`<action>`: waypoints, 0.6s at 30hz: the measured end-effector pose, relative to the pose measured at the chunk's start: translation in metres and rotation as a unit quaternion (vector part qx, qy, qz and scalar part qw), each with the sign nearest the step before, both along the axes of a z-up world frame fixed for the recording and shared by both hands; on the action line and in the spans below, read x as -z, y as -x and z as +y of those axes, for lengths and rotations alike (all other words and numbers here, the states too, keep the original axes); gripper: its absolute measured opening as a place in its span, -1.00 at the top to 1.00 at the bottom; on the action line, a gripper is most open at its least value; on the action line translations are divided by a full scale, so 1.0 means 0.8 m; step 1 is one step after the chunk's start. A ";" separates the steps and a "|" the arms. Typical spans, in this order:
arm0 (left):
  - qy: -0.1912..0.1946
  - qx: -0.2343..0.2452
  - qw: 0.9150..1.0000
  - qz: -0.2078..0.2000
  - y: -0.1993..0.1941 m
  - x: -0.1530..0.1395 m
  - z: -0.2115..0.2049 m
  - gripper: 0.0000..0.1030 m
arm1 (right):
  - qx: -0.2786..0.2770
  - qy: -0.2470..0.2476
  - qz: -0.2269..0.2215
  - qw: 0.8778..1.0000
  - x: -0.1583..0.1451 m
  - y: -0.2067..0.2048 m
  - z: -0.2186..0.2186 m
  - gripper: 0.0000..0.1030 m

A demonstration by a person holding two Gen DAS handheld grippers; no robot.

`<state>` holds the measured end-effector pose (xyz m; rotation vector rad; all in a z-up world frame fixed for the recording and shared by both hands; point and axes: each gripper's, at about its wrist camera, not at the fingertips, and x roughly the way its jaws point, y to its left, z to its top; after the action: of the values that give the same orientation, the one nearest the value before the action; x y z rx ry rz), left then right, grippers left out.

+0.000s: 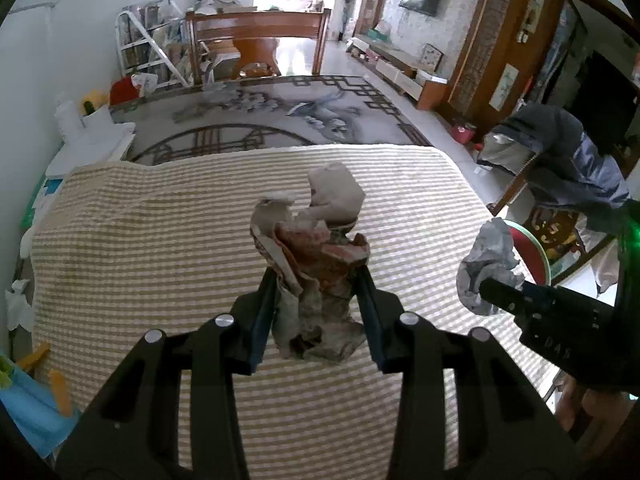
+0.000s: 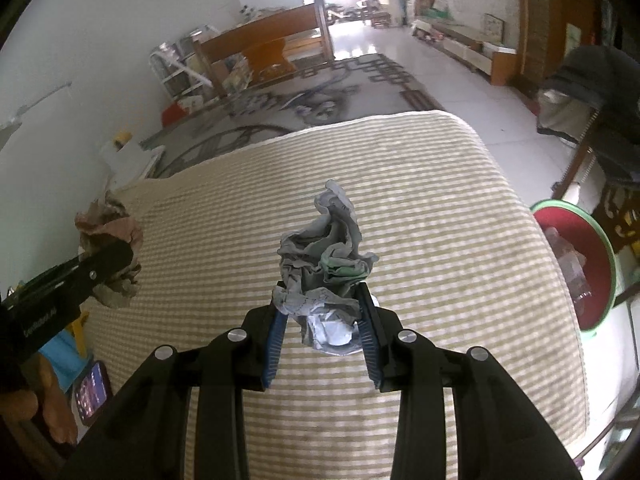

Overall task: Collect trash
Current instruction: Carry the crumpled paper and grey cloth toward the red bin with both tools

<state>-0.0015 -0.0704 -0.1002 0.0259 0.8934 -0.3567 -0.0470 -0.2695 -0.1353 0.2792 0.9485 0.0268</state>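
Observation:
My left gripper [image 1: 316, 276] is shut on a crumpled wad of brownish-red and white paper [image 1: 316, 248], held above the striped cloth [image 1: 160, 248]. My right gripper [image 2: 322, 294] is shut on a crumpled grey paper wad [image 2: 324, 264] with a bit of green in it. In the left wrist view the right gripper [image 1: 486, 290] shows at the right edge with the grey wad [image 1: 488, 264]. The right wrist view shows the left gripper [image 2: 120, 258] at the left edge with the brownish wad [image 2: 112, 240]. A red basin with a green rim [image 2: 600, 264] sits on the floor to the right of the cloth.
The striped cloth covers a table or bed with a rounded far right corner [image 2: 460, 120]. A patterned rug [image 1: 280, 116] and a wooden bench [image 1: 256, 40] lie beyond it. A chair draped with a dark jacket [image 1: 560, 152] stands to the right. A phone [image 2: 92, 392] lies at lower left.

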 end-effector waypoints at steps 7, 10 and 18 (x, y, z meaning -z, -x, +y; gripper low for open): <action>0.002 0.015 1.000 -0.004 0.004 -0.003 -0.013 0.26 | 0.026 0.002 -0.008 1.000 -0.009 0.014 -0.023 0.36; 0.002 0.017 1.000 -0.004 0.005 -0.003 -0.017 0.26 | 0.030 0.002 -0.006 1.000 -0.009 0.018 -0.030 0.35; -0.002 0.020 1.000 0.001 0.008 0.000 -0.031 0.26 | 0.030 -0.001 -0.001 1.000 -0.004 0.020 -0.039 0.35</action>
<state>-0.0078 -0.0950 -0.1004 0.0461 0.8971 -0.3920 -0.0631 -0.3007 -0.1318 0.3102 0.9376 -0.0269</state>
